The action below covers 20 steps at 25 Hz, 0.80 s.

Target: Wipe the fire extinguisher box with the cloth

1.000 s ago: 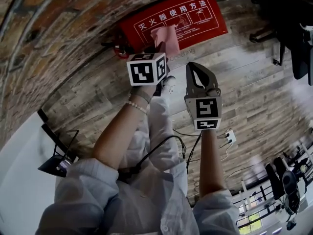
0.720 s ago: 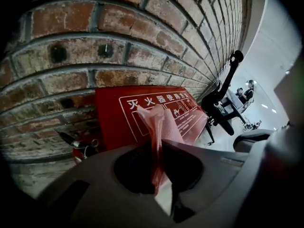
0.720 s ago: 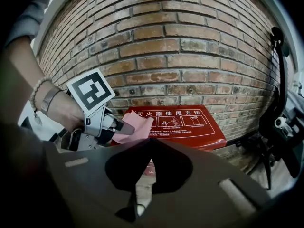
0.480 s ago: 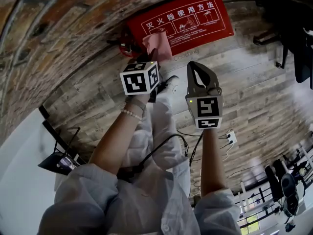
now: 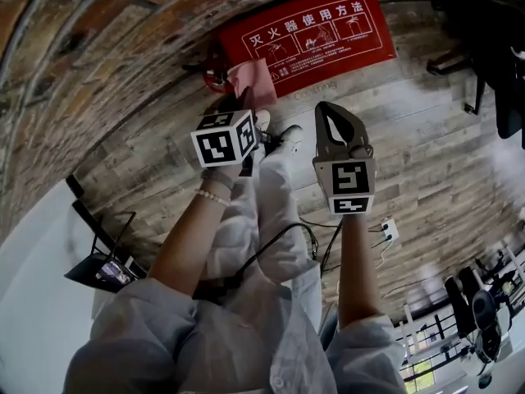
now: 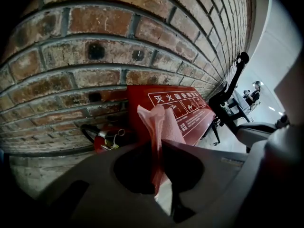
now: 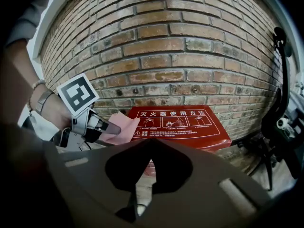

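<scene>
By the box (image 5: 328, 33) edge, cloth (image 5: 251, 80) in jaws

Open wooden floor (image 5: 426, 138) before the fire extinguisher box (image 5: 328, 31); brick wall (image 5: 98, 48) behind, extinguisher (image 6: 102, 137) just beside it

fire extinguisher box (image 5: 316, 33): red, white-printed lid, against brick wall (image 5: 98, 72) | cloth (image 5: 253, 79): pink, bunched, at box's left end

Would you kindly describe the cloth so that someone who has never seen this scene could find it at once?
Start at the brick wall; at its foot stands a long red fire extinguisher box with white print. At the box's left end in the head view, the left tongs are shut on the cloth. Unlike the hard red box, it is soft and pale pink.
</scene>
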{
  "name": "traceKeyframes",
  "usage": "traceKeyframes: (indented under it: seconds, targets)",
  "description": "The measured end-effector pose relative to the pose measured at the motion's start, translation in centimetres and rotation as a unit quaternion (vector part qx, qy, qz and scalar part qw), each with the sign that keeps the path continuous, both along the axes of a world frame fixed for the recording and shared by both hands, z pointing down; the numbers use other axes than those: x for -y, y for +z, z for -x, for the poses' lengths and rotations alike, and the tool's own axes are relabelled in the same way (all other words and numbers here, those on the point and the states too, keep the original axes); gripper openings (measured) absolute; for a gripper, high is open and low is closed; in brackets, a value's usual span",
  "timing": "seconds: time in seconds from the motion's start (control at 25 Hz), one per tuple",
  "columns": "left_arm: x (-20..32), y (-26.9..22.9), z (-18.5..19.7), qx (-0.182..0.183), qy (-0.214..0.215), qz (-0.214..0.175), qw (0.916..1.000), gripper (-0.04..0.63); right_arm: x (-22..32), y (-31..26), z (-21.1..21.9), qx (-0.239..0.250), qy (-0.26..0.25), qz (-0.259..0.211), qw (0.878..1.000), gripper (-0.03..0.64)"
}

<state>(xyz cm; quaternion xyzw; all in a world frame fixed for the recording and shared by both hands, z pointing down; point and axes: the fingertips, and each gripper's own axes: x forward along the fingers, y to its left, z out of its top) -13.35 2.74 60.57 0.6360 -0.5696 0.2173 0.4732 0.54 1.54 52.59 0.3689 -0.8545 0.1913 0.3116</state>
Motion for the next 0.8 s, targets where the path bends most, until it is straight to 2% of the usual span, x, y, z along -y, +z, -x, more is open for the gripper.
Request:
traceKeyframes:
  seconds: [0.36,0.6,0.8]
  targets:
    - [-0.4,-0.4,1.0,0.0,-0.01,-0.008,0.9999,0.012,-0.5,-0.2,0.4,0.0,0.0,-0.005,1.0,0.005]
    - [0.2,-3.2,0.5,0.001,0.018,-0.036,0.9992,0.012,-0.5,-2.2,0.3,0.0,0.005,-0.016,1.0,0.005]
    - [1.7,-8.3,-1.0,-0.006,0.054,-0.083,0.9951,0.012,-0.4,-5.7,-0.1,-0.005,-0.005,-0.038,0.999,0.005]
